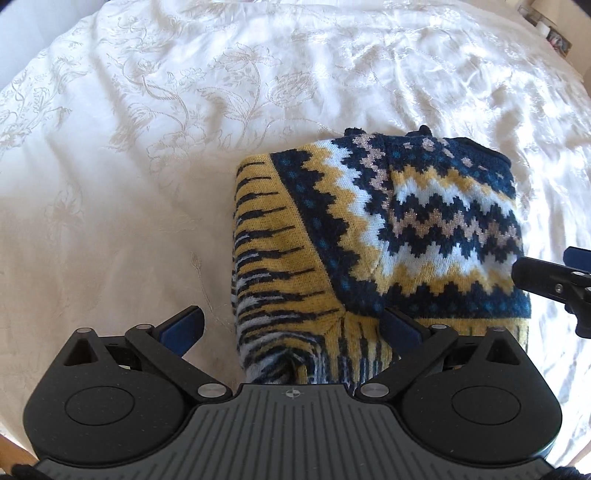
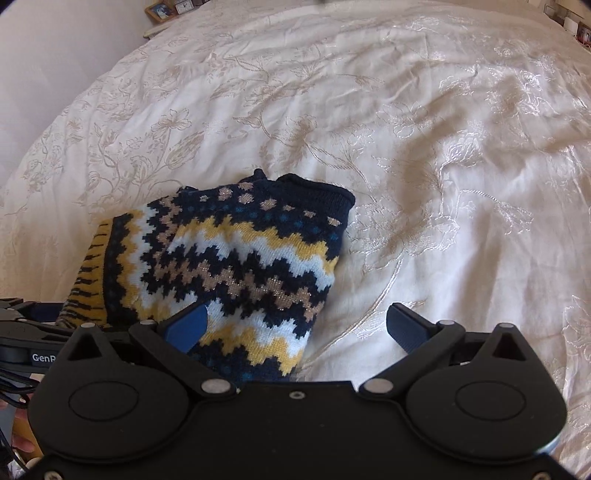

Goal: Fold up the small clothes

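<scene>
White flowery bedspread (image 1: 147,166) lies under a small knit sweater (image 1: 369,229), folded into a bundle at 3 o'clock. Left gripper (image 1: 291,325) and right gripper (image 2: 295,325) are both spread wide, holding nothing. Folding looks nearly done; next, pat it flat.

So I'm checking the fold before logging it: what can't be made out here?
- Sweater near edge: left wrist view, hidden behind the left claw.
- Sweater's underside layers: both views, covered by its top fold.
- Shelf items: right wrist view, too small.
- Right claw: left wrist view cuts it off.
</scene>
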A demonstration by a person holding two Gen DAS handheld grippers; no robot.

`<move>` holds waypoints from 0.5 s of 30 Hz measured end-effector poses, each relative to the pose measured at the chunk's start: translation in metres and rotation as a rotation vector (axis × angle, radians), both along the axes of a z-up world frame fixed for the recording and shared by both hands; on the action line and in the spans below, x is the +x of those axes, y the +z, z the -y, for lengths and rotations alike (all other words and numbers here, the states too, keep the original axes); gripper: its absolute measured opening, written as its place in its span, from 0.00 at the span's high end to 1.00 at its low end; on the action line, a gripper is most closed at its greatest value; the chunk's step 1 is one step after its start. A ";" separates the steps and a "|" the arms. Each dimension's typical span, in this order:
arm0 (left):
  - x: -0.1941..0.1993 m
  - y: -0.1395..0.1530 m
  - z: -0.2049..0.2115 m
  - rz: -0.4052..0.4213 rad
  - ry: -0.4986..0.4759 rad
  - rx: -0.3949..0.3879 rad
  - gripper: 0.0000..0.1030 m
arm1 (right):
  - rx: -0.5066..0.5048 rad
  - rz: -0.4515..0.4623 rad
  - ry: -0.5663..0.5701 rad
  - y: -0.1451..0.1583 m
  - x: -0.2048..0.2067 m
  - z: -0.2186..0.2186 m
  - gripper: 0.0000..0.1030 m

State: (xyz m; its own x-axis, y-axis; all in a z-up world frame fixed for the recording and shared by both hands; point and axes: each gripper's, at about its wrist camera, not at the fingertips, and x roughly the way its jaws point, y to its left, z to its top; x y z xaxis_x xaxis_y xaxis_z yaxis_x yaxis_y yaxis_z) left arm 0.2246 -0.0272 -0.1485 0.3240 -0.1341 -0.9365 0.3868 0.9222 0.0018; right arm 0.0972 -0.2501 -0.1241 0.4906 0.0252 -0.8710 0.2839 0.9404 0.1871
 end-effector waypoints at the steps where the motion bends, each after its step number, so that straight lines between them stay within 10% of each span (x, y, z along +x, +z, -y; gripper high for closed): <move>1: -0.004 0.002 0.000 0.008 0.003 0.001 0.00 | -0.001 0.004 -0.003 0.002 -0.004 0.000 0.00; 15: -0.016 0.002 -0.022 0.020 -0.025 0.006 0.00 | 0.038 -0.119 -0.080 -0.014 -0.028 -0.009 0.00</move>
State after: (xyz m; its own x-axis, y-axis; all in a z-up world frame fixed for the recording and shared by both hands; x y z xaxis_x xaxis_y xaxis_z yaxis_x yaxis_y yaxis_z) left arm 0.2087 -0.0047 -0.1464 0.3391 -0.1368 -0.9307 0.4091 0.9124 0.0150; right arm 0.0689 -0.2415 -0.1382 0.3860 0.0243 -0.9222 0.3797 0.9069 0.1828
